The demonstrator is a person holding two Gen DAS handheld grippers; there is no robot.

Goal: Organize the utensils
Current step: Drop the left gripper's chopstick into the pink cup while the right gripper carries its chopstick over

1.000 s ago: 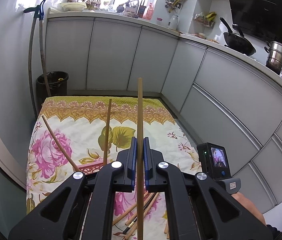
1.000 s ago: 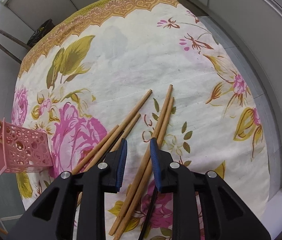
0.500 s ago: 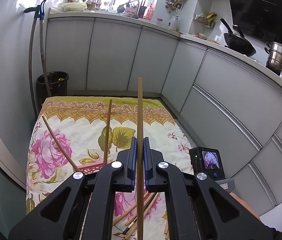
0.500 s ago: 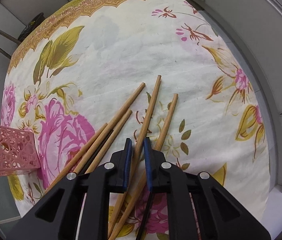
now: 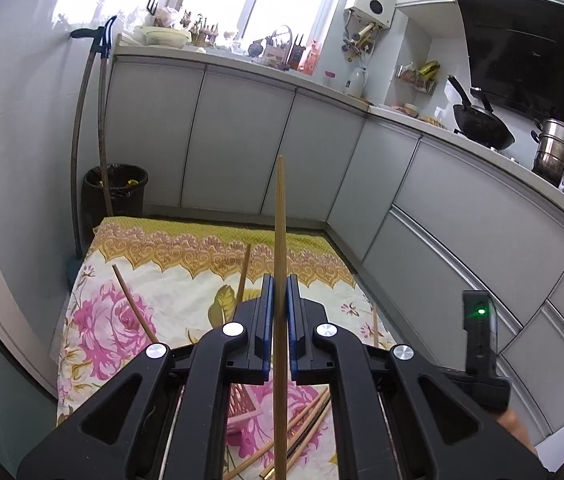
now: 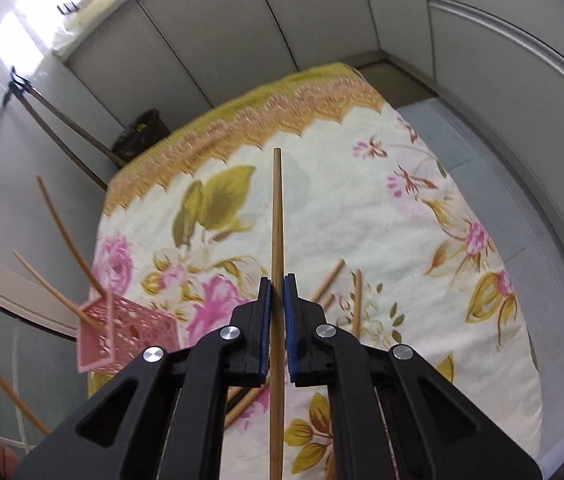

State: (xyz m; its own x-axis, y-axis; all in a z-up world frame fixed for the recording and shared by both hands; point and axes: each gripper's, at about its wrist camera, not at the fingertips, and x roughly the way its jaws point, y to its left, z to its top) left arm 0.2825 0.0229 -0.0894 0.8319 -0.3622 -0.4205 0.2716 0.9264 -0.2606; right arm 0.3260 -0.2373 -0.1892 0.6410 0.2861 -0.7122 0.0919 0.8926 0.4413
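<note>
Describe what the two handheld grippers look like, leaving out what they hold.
Both the left gripper and right gripper are matte black plastic, with angular triangular cut-outs in the linkage arms, round silver pivot bolts and blue pads lining the fingers. The left view also shows the right unit's black rear box with a lit green light. No sleeves visible.

Black bin [image 5: 115,190] against grey cabinets [image 5: 241,144]; wok [image 5: 482,128], steel pot [image 5: 554,152] on counter.

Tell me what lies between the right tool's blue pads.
In the right wrist view, one long wooden chopstick is clamped between the right tool pads, jutting forward over the floral tablecloth.
</note>
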